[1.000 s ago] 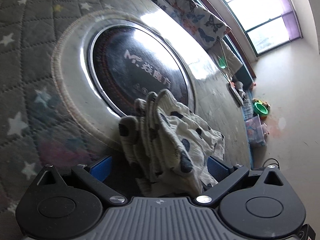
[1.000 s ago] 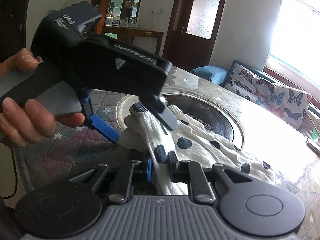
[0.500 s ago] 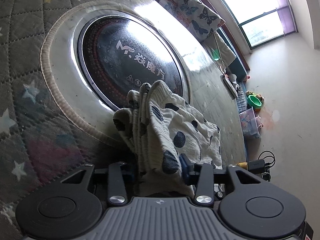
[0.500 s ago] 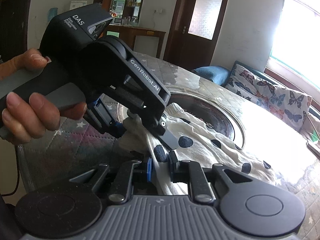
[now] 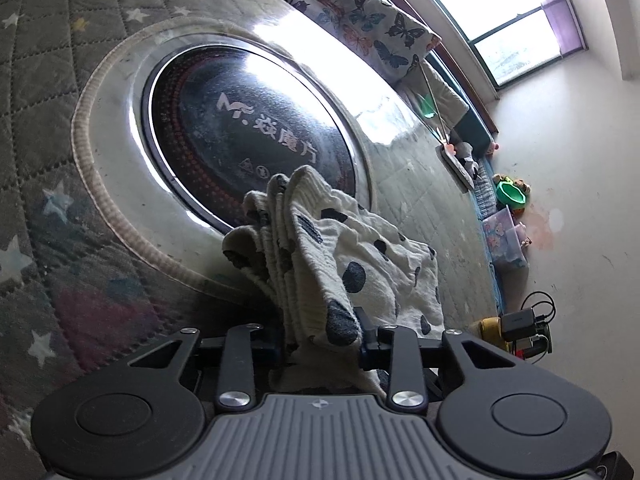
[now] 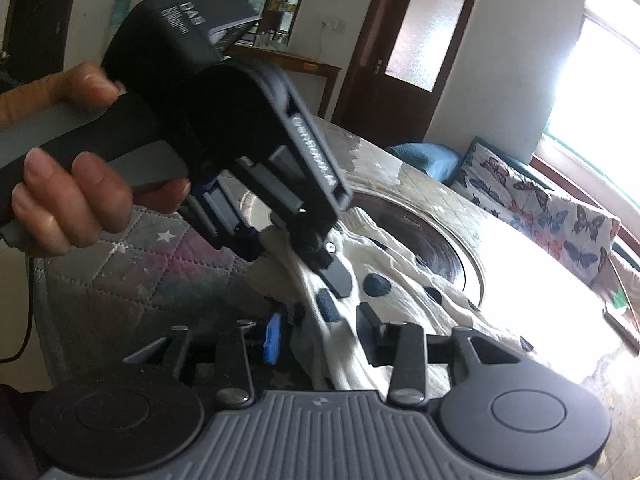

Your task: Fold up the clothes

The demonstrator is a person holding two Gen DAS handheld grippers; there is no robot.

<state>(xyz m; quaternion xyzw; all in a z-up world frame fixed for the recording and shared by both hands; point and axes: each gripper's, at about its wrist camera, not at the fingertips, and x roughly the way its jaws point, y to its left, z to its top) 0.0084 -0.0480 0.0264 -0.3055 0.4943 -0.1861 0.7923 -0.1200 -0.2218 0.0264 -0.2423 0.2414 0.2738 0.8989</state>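
- The quilted grey table cover (image 5: pixel 36 92), soft and stitched in diamonds with pale stars and faint pink and blue patches, fills the left side of the left wrist view.
- A person's left hand (image 6: pixel 72 200) shows at the far left of the right wrist view, fingers curled round a grey handle.
- A ribbed cream band and a polished metal ring edge the round glossy black glass hotplate (image 5: pixel 240 128), which is set into the table and printed with pale lettering and a rim of red dots.
- The cream knitted garment with dark blue polka dots (image 5: pixel 332 248) lies on the table, draped over the near edge of the hotplate; its ribbed edge is gathered into thick upright pleats.
- The left gripper (image 5: pixel 320 340), matte black plastic with a grooved grey body, is clenched on that bunched ribbed edge, fabric bulging out between the fingers.
- The right gripper (image 6: pixel 320 340) has one blue pad and one black pad; the cloth passes between its fingers, which press it from both sides, close beside the left gripper (image 6: pixel 296 256).
- Toward the right, a butterfly-print fabric cushion (image 5: pixel 360 12) runs under a bright window.
- On the floor at the far right sit a green plastic bowl (image 5: pixel 510 194) and black chargers with looped cables (image 5: pixel 528 320).
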